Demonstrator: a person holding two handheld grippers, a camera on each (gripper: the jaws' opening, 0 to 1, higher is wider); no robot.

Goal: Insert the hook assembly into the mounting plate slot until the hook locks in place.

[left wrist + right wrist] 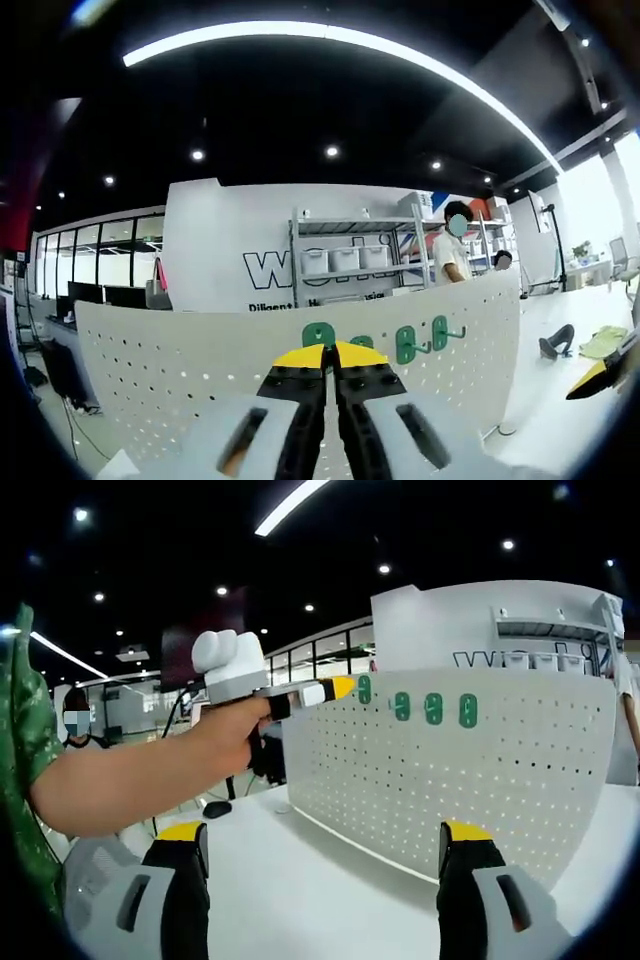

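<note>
1. Presently, the left gripper (331, 362) shows in its own view with both yellow-tipped black jaws pressed together, a thin dark seam between them; whether they pinch anything cannot be told.
2. Directly beyond those tips stands the mounting plate (200, 360), a white upright pegboard sheet with regular rows of small round holes and a smooth matte face.
3. Along the plate's top edge sit green hooks (418, 338): flat rounded tabs of plastic appearance, two of them showing curved prongs. One further green tab (318, 335) lies just above the closed jaw tips, partly hidden by them.
4. In the right gripper view, the right gripper (325, 865) has its jaws spread wide, yellow caps on black fingers set in grey bodies, nothing between them.
5. That same view shows the left gripper from the side: a white and grey handle held in a person's hand (232, 730), its yellow tip meeting the plate's upper left corner at the first green hook.
6. Three more green tabs (433, 708) follow in a row along the plate's top.
7. The plate stands on a smooth white tabletop (300, 880); a small dark object (216, 808) lies on it near the forearm.
8. Background: metal shelving (345, 265) with white bins, and persons standing.
</note>
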